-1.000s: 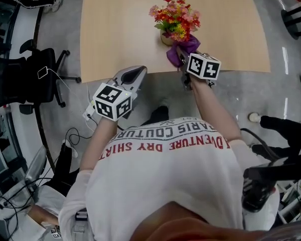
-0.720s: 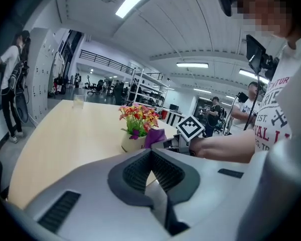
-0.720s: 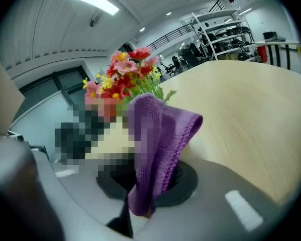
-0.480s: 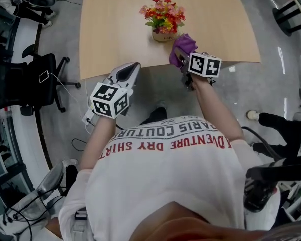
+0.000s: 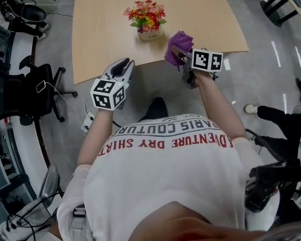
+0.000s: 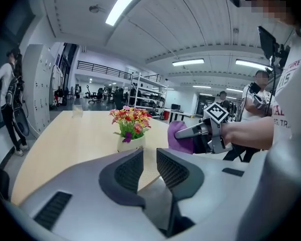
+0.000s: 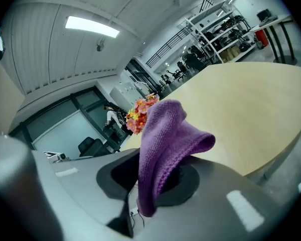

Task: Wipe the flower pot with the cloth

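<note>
Left gripper (image 5: 123, 64) hovers over the near edge of the table (image 5: 100, 29), its jaws opening from a narrow gap with nothing between them; ahead of it and a little to its right stands the flower pot (image 5: 150, 34), upright under its bunch of flowers (image 5: 144, 15), near that same edge; further right, the right gripper (image 5: 181, 55) is clamped on the purple cloth (image 5: 178, 44), which bulges up out of its jaws, apart from the pot.

By my reading the step in hand is bringing the cloth to the pot; no wiping contact shows yet. The next move calls for carrying the cloth forward and leftward onto the pot's wall, with the left gripper likely steadying the pot from its own side; a light pot could slide or tip.

Bare tabletop lies beyond and to the left of the pot; the near edge is close, so strokes should push away from it.
</note>
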A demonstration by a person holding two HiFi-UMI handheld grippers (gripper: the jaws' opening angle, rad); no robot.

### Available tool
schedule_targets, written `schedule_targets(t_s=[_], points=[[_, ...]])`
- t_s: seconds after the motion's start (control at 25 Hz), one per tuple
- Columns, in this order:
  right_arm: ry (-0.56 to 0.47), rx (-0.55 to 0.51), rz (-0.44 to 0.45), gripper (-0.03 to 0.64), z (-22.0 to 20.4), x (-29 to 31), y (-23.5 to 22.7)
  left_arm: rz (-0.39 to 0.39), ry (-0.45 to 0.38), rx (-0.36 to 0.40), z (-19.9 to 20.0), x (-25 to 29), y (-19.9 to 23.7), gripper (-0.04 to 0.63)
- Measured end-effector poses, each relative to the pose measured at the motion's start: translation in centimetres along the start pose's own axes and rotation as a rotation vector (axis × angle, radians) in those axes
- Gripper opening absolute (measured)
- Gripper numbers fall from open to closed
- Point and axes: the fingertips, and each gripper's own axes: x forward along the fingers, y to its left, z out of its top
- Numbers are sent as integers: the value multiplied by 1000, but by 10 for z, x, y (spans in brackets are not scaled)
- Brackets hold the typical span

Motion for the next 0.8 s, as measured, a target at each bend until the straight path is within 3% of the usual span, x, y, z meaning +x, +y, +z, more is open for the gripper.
schedule_targets(t_s=[0.24, 0.44, 0.6, 0.8], points=[[33, 37, 36, 48, 19, 27, -16, -41, 45, 29, 8, 60, 34, 187], [50, 79, 53, 48, 41, 63, -34, -54, 141, 53, -2, 124, 76, 282], [74, 105, 54, 48, 54, 92, -45, -89, 208, 81, -8, 167, 94, 305], [100, 130, 54, 48, 55, 102, -55, -125, 188, 85, -2, 190, 91, 305]])
